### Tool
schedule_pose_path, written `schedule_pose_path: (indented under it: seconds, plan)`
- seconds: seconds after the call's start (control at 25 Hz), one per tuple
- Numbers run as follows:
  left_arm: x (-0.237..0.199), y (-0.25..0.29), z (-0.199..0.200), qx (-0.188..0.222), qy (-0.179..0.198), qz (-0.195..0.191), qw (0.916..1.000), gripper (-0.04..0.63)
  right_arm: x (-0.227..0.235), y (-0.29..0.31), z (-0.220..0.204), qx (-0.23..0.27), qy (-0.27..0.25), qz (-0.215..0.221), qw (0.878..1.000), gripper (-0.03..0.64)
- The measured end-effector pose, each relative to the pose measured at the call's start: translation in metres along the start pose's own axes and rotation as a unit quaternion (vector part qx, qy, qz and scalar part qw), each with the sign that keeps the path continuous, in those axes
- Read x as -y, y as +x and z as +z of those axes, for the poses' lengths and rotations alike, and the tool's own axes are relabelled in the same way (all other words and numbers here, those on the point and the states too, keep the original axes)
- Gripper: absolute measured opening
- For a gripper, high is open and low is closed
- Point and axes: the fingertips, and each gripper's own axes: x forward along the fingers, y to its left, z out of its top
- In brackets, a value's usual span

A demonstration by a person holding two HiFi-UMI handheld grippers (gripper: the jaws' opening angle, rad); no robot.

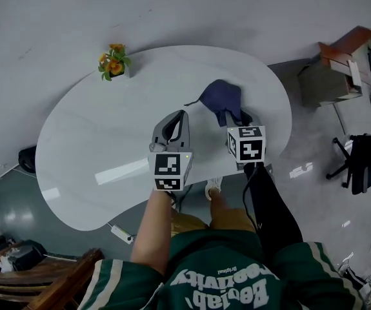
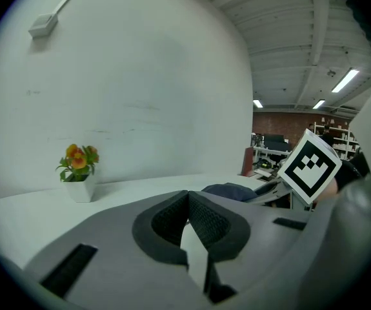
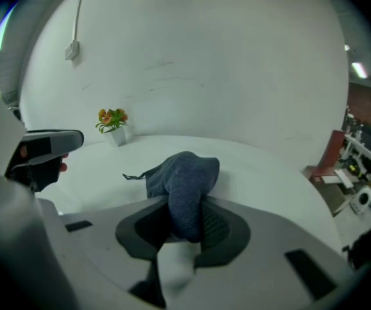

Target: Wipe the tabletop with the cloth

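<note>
Count, this moment: one white table [image 1: 95, 141]; one dark blue cloth [image 1: 220, 99]; one potted plant [image 1: 113, 61] with orange flowers. I carry two grippers: one left gripper [image 1: 182, 115], one right gripper [image 1: 240, 119]. On the floor: one black office chair [image 1: 364, 160], one white power strip [image 1: 122, 234].

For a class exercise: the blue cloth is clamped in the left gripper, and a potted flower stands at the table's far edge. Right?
Wrong gripper: the right gripper view shows the blue cloth clamped in the right gripper. The potted flower does stand at the table's far edge.
</note>
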Motion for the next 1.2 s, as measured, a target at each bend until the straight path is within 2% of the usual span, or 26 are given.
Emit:
schedule_pose_path:
  seconds: [0.4, 0.76, 0.88, 1.0, 1.2]
  plan:
    - [0.103, 0.051, 0.021, 0.001, 0.015, -0.067, 0.9977, 0.0, 0.135, -0.036, -0.02, -0.001, 0.028, -0.071, 0.997, 0.092]
    - [0.134, 0.047, 0.031, 0.005, 0.031, -0.099, 0.9946, 0.0, 0.192, -0.063, -0.036, 0.0, 0.051, -0.129, 0.99, 0.092]
    - [0.121, 0.034, 0.03, 0.003, 0.033, -0.093, 0.9951, 0.0, 0.179, -0.068, -0.029, 0.019, 0.06, -0.125, 0.99, 0.092]
    - [0.098, 0.017, 0.027, 0.002, 0.033, -0.076, 0.9966, 0.0, 0.146, -0.07, -0.014, 0.048, 0.058, -0.096, 0.993, 0.092]
    - [0.031, -0.033, 0.018, 0.011, 0.025, -0.035, 0.999, 0.0, 0.045, -0.061, 0.014, 0.084, 0.037, -0.033, 0.995, 0.092]
